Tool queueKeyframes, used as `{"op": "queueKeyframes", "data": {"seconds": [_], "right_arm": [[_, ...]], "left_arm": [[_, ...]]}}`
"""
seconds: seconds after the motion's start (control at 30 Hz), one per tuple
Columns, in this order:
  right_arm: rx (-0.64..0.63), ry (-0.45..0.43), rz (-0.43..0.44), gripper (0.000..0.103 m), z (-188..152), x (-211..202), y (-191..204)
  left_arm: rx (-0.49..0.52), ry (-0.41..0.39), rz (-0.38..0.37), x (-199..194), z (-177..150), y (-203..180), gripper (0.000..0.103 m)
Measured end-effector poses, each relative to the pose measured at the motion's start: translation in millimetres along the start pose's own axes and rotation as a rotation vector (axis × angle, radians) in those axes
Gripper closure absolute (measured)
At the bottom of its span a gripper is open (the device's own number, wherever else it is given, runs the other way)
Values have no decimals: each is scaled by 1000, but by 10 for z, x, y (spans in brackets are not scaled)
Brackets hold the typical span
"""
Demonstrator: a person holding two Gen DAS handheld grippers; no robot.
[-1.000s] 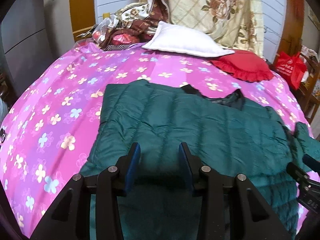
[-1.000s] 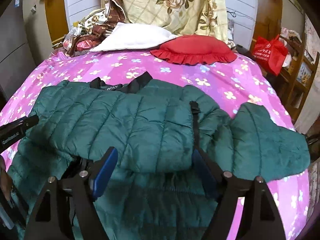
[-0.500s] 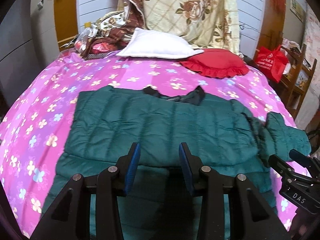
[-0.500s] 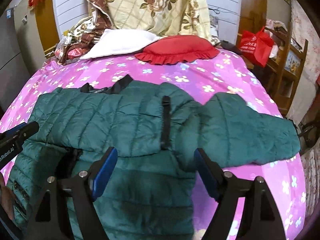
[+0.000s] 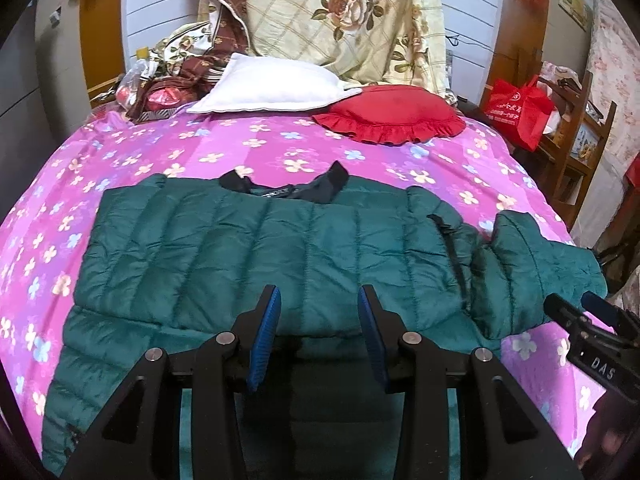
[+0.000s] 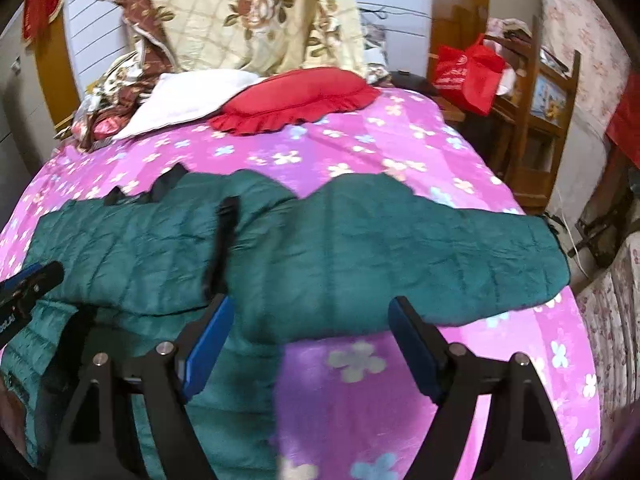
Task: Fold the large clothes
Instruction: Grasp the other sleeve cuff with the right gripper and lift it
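Note:
A dark green quilted jacket (image 5: 256, 248) lies flat on the pink flowered bedspread (image 5: 280, 148), its black collar (image 5: 320, 186) toward the pillows. Its left side is folded over the body. One sleeve (image 6: 420, 248) stretches out to the right, toward the bed's edge. My left gripper (image 5: 318, 314) hovers over the jacket's lower middle, its jaws a small way apart with nothing between them. My right gripper (image 6: 310, 320) stands wide open above the sleeve's near edge, also holding nothing. Each gripper shows at the edge of the other's view: the right gripper (image 5: 576, 304), the left gripper (image 6: 40, 274).
A white pillow (image 5: 272, 88) and a red frilled cushion (image 5: 392, 114) lie at the head of the bed, with a floral quilt (image 5: 344, 20) piled behind. A red bag (image 6: 468, 72) sits on wooden shelves (image 6: 540, 120) to the right of the bed.
Both grippers have moved to the right along the jacket, so it has slid left in both views. The outstretched sleeve now fills the right wrist view. The jaws hold as before.

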State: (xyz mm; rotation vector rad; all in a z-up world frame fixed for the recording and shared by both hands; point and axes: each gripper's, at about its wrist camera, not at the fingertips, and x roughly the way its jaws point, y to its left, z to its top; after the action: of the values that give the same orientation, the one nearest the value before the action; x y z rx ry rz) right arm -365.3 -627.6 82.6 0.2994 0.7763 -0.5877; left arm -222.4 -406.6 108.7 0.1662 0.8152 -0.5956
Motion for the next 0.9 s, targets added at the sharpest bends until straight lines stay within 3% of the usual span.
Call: {"op": "queueKeyframes", "data": {"seconds": [0.43, 0.67, 0.9], "right_arm": [[83, 10, -87, 20, 90, 165, -770], [147, 16, -149, 20, 97, 310, -1290], [258, 17, -267, 19, 140, 538, -1938]], "left_arm": [[5, 20, -48, 203, 35, -296, 85], [-13, 21, -45, 191, 35, -194, 85], [4, 9, -27, 154, 33, -52, 85]]}}
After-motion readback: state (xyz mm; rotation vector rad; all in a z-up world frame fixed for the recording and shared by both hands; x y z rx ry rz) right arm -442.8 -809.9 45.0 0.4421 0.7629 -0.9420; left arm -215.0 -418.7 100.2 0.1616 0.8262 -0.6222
